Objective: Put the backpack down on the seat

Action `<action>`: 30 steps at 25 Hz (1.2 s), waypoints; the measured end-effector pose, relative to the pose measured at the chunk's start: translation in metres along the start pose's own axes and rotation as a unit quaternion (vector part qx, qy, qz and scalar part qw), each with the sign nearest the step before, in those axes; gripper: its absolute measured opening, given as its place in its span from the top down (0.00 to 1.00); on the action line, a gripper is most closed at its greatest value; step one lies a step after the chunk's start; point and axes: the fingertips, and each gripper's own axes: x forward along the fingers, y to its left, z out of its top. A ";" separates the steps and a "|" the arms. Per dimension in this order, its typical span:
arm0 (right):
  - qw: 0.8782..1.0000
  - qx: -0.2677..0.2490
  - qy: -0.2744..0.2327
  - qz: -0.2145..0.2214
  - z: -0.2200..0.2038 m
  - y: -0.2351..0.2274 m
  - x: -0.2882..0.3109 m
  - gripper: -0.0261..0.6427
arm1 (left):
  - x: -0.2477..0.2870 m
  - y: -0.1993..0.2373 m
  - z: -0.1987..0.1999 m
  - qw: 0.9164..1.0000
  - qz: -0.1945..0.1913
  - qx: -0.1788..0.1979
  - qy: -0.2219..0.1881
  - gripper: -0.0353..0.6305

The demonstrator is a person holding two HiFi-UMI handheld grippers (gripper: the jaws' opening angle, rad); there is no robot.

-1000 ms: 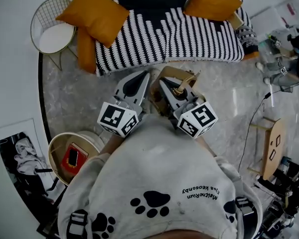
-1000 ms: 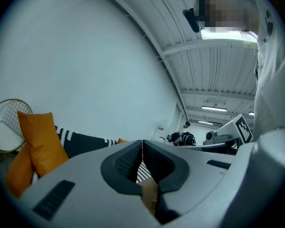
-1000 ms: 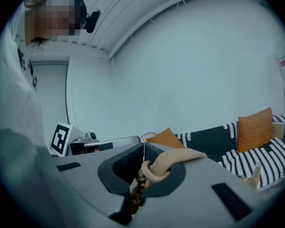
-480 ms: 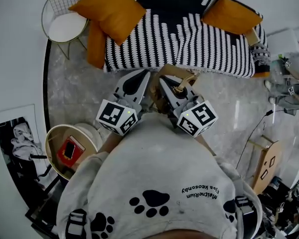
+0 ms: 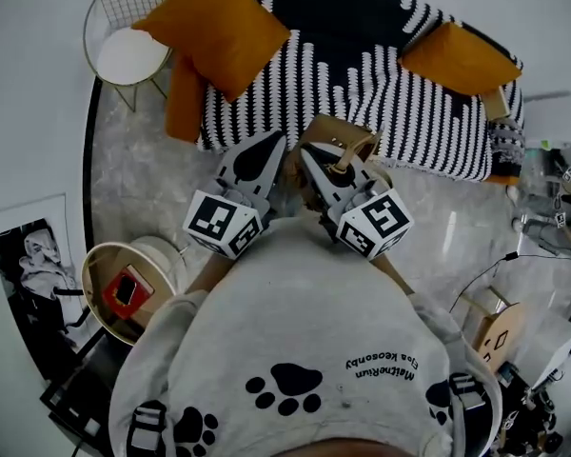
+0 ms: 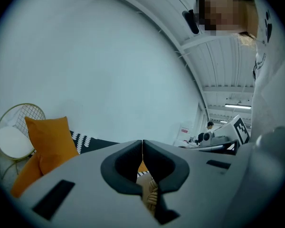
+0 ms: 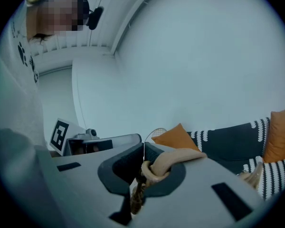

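Note:
A tan backpack (image 5: pixel 331 133) hangs between my two grippers, just in front of the sofa seat (image 5: pixel 362 36), which has a black-and-white striped cover. My right gripper (image 5: pixel 309 152) is shut on its pale loop strap (image 7: pixel 173 158), and a braided cord dangles below the jaws. My left gripper (image 5: pixel 271 141) is shut too, tips meeting, with a braided cord (image 6: pixel 151 194) caught in the hollow behind them. Most of the bag is hidden by the grippers and my body.
Orange cushions (image 5: pixel 224 27) (image 5: pixel 462 57) lie at both ends of the sofa. A gold wire chair (image 5: pixel 124 46) stands to its left. A round basket table (image 5: pixel 124 288) with a red item is at my left, cardboard boxes (image 5: pixel 495 327) and cables at my right.
The sofa has come closer and lower in the head view and the floor strip before it has narrowed. Both grippers keep their hold and their place before my body.

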 end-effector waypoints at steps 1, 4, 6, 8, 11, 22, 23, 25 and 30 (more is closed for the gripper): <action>1.000 -0.002 0.000 0.003 0.005 -0.009 0.004 0.91 | 0.009 0.004 0.003 1.000 0.003 -0.001 0.000 0.92; 1.000 -0.005 0.001 0.012 0.019 -0.036 0.013 0.91 | 0.035 0.013 0.009 1.000 0.014 -0.002 0.000 0.92; 1.000 -0.001 0.004 0.014 0.027 -0.053 0.019 0.91 | 0.051 0.018 0.013 1.000 0.022 -0.004 0.000 0.92; 1.000 0.004 0.010 0.019 0.034 -0.072 0.026 0.91 | 0.069 0.024 0.015 1.000 0.030 -0.008 0.001 0.92; 0.999 0.008 0.019 0.032 0.041 -0.104 0.035 0.91 | 0.102 0.035 0.016 0.999 0.042 -0.012 0.003 0.92; 0.998 0.005 0.034 0.052 0.045 -0.143 0.064 0.91 | 0.131 0.058 0.019 0.998 0.062 -0.014 0.005 0.92; 0.998 0.007 0.036 0.054 0.044 -0.148 0.068 0.91 | 0.134 0.061 0.017 0.998 0.064 -0.015 0.007 0.92; 0.997 0.010 0.042 0.058 0.040 -0.151 0.075 0.91 | 0.135 0.068 0.017 0.997 0.069 -0.014 0.009 0.92; 0.997 0.022 0.052 0.054 0.031 -0.167 0.091 0.91 | 0.148 0.085 0.012 0.998 0.060 -0.015 0.022 0.92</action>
